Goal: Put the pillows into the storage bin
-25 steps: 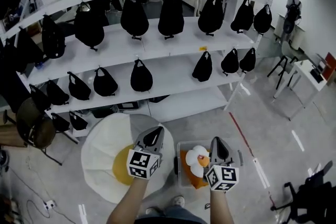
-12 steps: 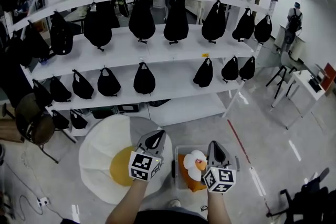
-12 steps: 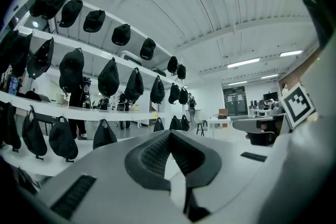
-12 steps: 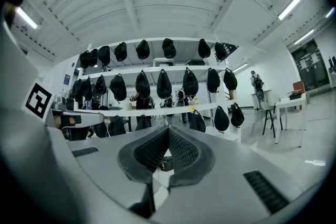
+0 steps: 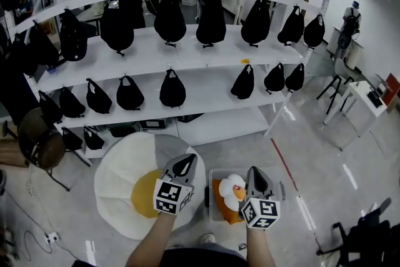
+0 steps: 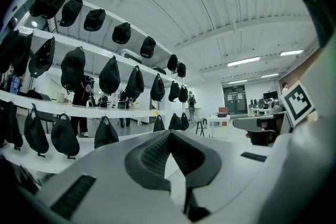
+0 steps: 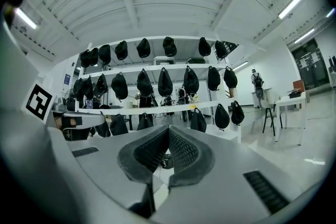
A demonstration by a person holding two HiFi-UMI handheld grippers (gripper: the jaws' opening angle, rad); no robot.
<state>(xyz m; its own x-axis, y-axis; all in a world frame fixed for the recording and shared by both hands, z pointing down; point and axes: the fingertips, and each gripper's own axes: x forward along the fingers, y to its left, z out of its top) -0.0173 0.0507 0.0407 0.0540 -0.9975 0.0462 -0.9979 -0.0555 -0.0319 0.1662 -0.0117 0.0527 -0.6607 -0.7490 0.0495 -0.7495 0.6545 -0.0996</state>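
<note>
**A:** Which step is this?

**B:** Between pillows, I'd judge. A small orange-and-white plush pillow (image 5: pixel 232 189) already sits inside the clear plastic storage bin (image 5: pixel 214 206). The big round white pillow with a yellow centre (image 5: pixel 119 178) still lies flat on the grey floor (image 5: pixel 312 166), just left of the bin.

**A:** And the claws?

**B:** The left claw (image 5: pixel 183 164) and the right claw (image 5: pixel 255 173) are both clenched on nothing. They point level towards the white shelves (image 5: pixel 206 47) hung with black bags (image 5: pixel 172 90). Next the left claw likely has to release, dip to the big pillow's edge and pinch it. That pillow looks wider than the bin, so it may need folding.

**A:** Anything different from a second ago?

**B:** Hardly. Both claws stayed clenched, both pillows lie where they did, and only the view has drifted slightly.
</note>
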